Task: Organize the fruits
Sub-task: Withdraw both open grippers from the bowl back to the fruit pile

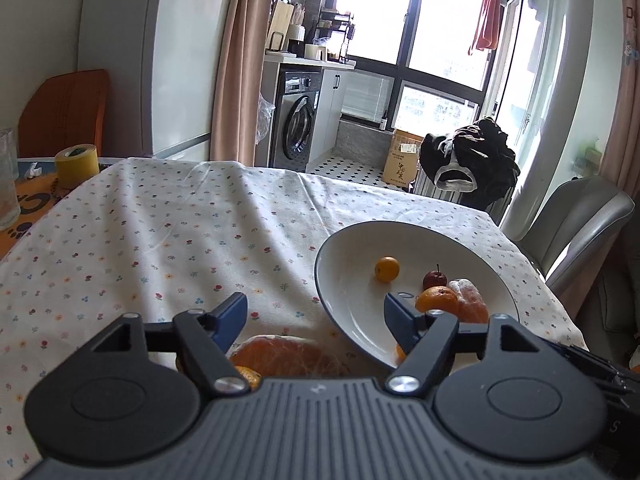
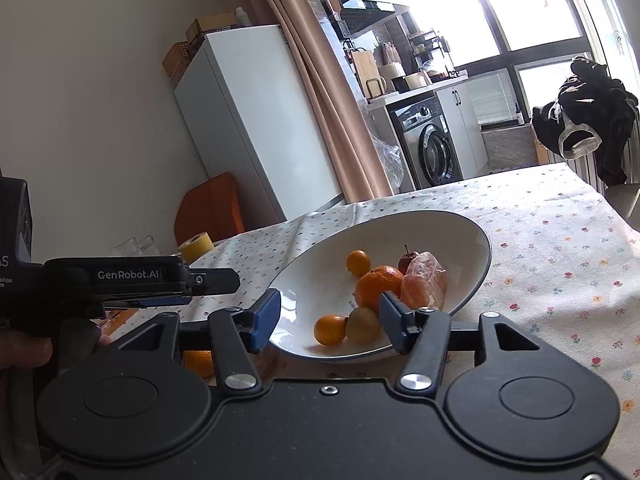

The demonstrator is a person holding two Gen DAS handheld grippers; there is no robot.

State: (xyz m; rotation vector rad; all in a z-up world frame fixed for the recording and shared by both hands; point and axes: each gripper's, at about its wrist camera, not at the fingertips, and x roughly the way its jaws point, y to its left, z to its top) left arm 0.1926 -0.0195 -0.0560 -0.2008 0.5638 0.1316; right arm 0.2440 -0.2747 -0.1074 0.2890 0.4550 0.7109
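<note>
Right now the fruit sits mostly in the white bowl (image 2: 472,280), which rests on the flowered tablecloth (image 1: 160,232) covering the tabletop. Inside the bowl lie a mandarin (image 2: 378,286), a peeled citrus piece wrapped in clear film (image 2: 425,280) touching it, a small dark red fruit with a stem (image 2: 407,261) behind those two, a small round orange fruit (image 2: 358,263) toward the bowl's middle, and, at the near edge, another small orange fruit (image 2: 330,330) touching a dull yellow-green one (image 2: 362,325).

Just outside the bowl's near left rim, a large peeled orange piece (image 1: 280,354) lies on the cloth with a smaller orange fruit (image 1: 249,376) beside it.

The left tool (image 1: 316,314) hangs over those two pieces, its blue-padded fingers spread wide and holding nothing. The right tool (image 2: 330,320) faces the bowl's near rim, likewise spread apart and empty.

Farther left of the bowl stand a yellow tape roll (image 1: 77,165) and a clear glass (image 1: 8,178). Beyond the bowl's right side is a grey chair (image 1: 576,224).
</note>
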